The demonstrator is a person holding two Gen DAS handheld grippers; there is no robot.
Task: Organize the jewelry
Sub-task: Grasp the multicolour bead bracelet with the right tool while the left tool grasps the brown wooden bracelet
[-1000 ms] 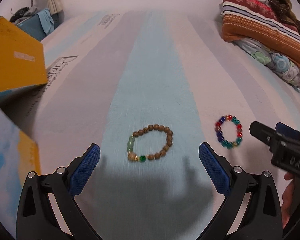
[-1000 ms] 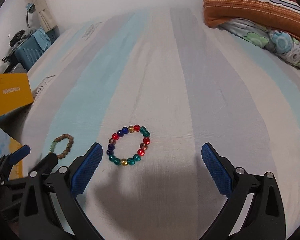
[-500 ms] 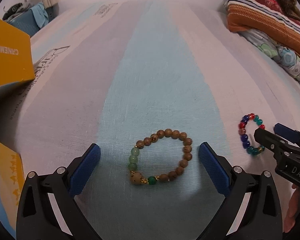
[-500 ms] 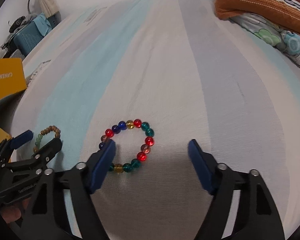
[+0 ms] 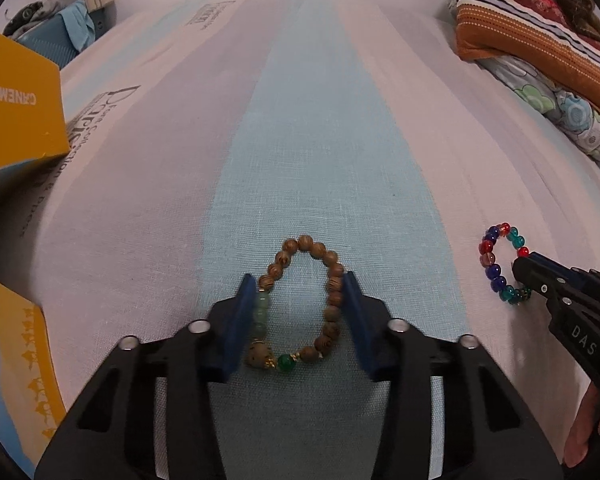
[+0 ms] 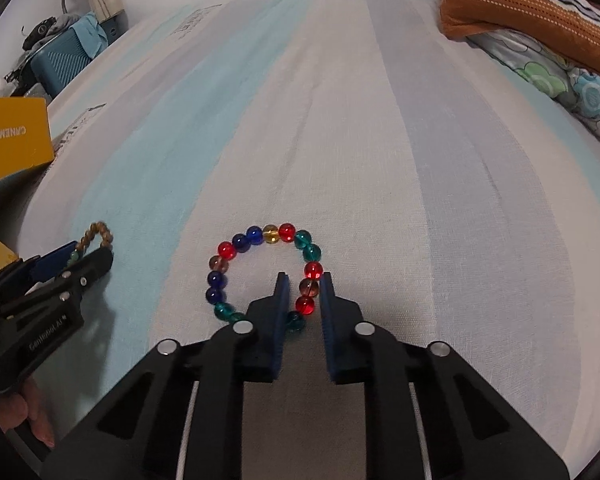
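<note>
A bed covered with a striped sheet (image 5: 320, 152) in pale blue, pink-white and grey bands carries everything; printed lettering runs along its left edge. At the far right corner lies a striped pillow (image 5: 532, 28) in orange, red and navy, on top of a floral quilt (image 5: 560, 108). Beyond the far left corner of the bed stand a teal suitcase (image 6: 60, 60) with clothes heaped on it and a curtain. A yellow box (image 5: 16, 120) marked with capital letters sits at the left edge of the bed.

The wooden bead bracelet (image 5: 304, 304), with a run of pale green beads and one dark green bead, lies flat on the blue band near the front edge. The left gripper (image 5: 300, 308) straddles it: its blue pads are closing in, one against the green beads on the left, the other against the brown beads on the right, and the loop is squeezed into a narrow oval.

To the right of it, on a pale band, lies the coloured glass bead bracelet (image 6: 264, 272) of red, blue, teal and amber beads. The right gripper (image 6: 304, 292) is pressed together on the loop's right side, pinching the red and smoky beads between its pads, one pad inside the loop and one outside.

The two bracelets lie apart, with bare sheet between them. A person's fingers (image 6: 36, 428) show under the left gripper's handle.
</note>
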